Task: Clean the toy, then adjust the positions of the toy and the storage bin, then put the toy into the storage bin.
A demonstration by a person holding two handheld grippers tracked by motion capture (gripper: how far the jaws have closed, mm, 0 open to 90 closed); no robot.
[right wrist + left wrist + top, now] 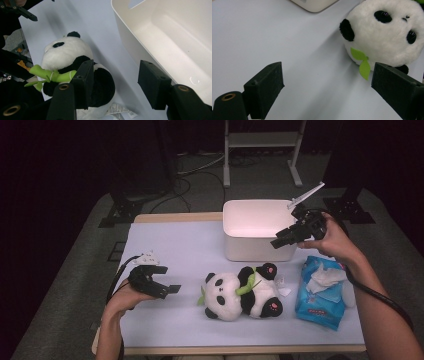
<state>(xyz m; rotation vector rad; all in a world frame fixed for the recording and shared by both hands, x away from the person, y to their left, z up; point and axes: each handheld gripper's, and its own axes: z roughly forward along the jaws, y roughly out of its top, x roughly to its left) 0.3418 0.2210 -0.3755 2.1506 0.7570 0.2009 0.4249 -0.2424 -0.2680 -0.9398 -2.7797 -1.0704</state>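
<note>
A plush panda (242, 292) holding a green bamboo stick lies on its back in the middle of the white table (175, 245). My left gripper (170, 291) rests low at the table's left, open and empty, jaws pointing at the panda's head (384, 32). Behind the panda stands a white bin (257, 227), empty inside (175, 37). My right gripper (281, 239) hovers at the bin's front right corner, open, with nothing between its jaws; the panda's body (75, 67) lies below it.
A blue pack of tissues (322, 292) with a white sheet pulled out lies right of the panda, under my right forearm. A white label (120, 110) sticks out beside the panda. Dark floor, cables and a metal stand lie beyond the table's far edge.
</note>
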